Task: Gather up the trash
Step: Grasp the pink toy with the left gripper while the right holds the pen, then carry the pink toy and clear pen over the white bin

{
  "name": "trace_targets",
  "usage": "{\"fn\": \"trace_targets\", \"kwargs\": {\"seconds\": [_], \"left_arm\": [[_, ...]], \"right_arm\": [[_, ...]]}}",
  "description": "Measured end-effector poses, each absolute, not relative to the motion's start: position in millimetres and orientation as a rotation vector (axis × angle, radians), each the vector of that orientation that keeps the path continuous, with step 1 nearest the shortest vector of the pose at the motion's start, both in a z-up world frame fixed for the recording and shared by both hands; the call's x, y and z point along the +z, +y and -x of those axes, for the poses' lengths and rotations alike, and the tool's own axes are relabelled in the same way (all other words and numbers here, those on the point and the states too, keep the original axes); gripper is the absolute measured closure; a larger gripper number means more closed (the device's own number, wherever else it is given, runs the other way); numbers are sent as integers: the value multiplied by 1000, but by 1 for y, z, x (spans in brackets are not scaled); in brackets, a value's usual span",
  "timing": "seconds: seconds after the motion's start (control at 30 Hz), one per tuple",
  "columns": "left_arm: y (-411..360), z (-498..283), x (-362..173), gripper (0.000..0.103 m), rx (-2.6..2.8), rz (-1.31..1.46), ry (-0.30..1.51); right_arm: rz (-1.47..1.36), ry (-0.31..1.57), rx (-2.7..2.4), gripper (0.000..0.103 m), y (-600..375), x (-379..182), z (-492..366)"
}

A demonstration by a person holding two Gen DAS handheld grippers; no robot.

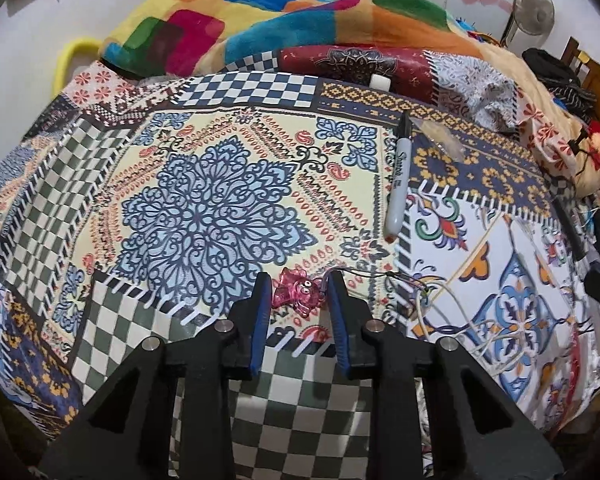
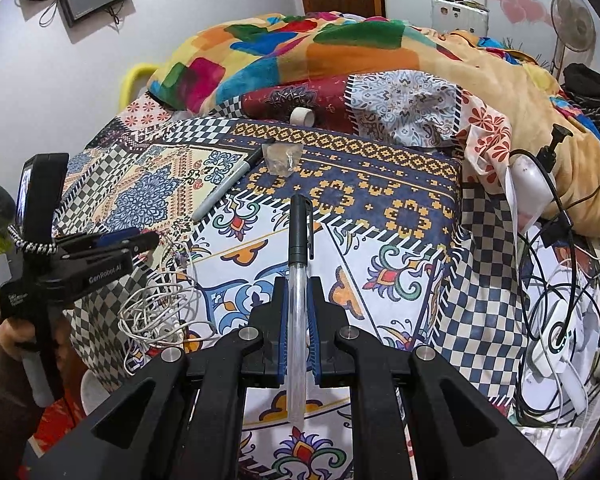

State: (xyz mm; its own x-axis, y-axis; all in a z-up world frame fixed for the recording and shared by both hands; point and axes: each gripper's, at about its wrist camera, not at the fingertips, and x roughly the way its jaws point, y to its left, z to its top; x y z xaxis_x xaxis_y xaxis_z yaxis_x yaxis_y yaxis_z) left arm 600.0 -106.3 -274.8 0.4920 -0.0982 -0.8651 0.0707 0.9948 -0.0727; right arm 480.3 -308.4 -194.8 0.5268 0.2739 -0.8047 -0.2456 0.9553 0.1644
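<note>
My left gripper (image 1: 299, 284) is open over the patterned bedsheet (image 1: 204, 200), its fingers either side of a small pink translucent plastic figure (image 1: 300, 291); whether they touch it I cannot tell. It shows at the left of the right wrist view (image 2: 140, 240). My right gripper (image 2: 298, 286) is shut on a clear pen with a black cap (image 2: 299, 264), held above the bed, cap pointing away. A grey Sharpie marker (image 1: 398, 176) lies on the sheet, also seen in the right wrist view (image 2: 228, 188). A crumpled clear plastic wrapper (image 1: 440, 136) lies beside its cap, also visible in the right wrist view (image 2: 282, 158).
A tangled white cable (image 2: 156, 312) lies between the grippers. A tape roll (image 2: 302, 117) sits by the bright blanket (image 2: 300, 52). Black cables and white chargers (image 2: 552, 320) crowd the right edge. A fan (image 2: 572, 20) stands at the back right.
</note>
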Motion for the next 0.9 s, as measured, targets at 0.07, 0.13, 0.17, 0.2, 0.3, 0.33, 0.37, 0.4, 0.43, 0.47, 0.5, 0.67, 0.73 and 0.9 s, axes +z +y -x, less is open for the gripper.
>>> {"fn": "trace_targets", "kwargs": {"seconds": [0.07,0.13,0.17,0.2,0.3,0.33,0.37,0.4,0.43,0.47,0.5,0.67,0.73,0.9], "left_arm": [[-107,-599,-269,75,-110,43,1042],[-107,-592,-256,75,-123,59,1018],[-107,-589,-248,75,-133,72,1004],[-107,-585,-238,75,-143,83,987],[-107,-573,-209,75,-161,95,936],[-107,-568,-197,75,-165,99,915],[-106,-564,-188,75,-167,101,899],[-105,-558,-177,75,-169,105,878],[-103,-553,-167,75,-169,110,861],[-101,-547,-158,75,-168,116,845],[-97,-541,-148,75,-166,123,829],[-75,-500,-105,75,-137,138,763],[-64,-482,-91,75,-119,133,739],[-31,-432,-66,75,-72,151,705]], "right_arm": [[-34,966,307,95,-310,-193,-480],[-37,964,301,95,-311,-190,-479],[-39,960,299,95,-312,-187,-478],[-39,955,297,95,-312,-183,-478],[-35,931,294,95,-312,-169,-474],[-35,920,294,95,-311,-163,-472],[-33,907,296,95,-311,-156,-469],[-30,896,297,95,-309,-150,-467],[-28,879,300,95,-308,-141,-462],[-26,869,303,95,-306,-135,-459],[-23,856,307,95,-304,-128,-456],[-10,796,336,95,-286,-93,-434],[-1,770,353,95,-276,-78,-423],[13,731,404,95,-251,-55,-397]]}}
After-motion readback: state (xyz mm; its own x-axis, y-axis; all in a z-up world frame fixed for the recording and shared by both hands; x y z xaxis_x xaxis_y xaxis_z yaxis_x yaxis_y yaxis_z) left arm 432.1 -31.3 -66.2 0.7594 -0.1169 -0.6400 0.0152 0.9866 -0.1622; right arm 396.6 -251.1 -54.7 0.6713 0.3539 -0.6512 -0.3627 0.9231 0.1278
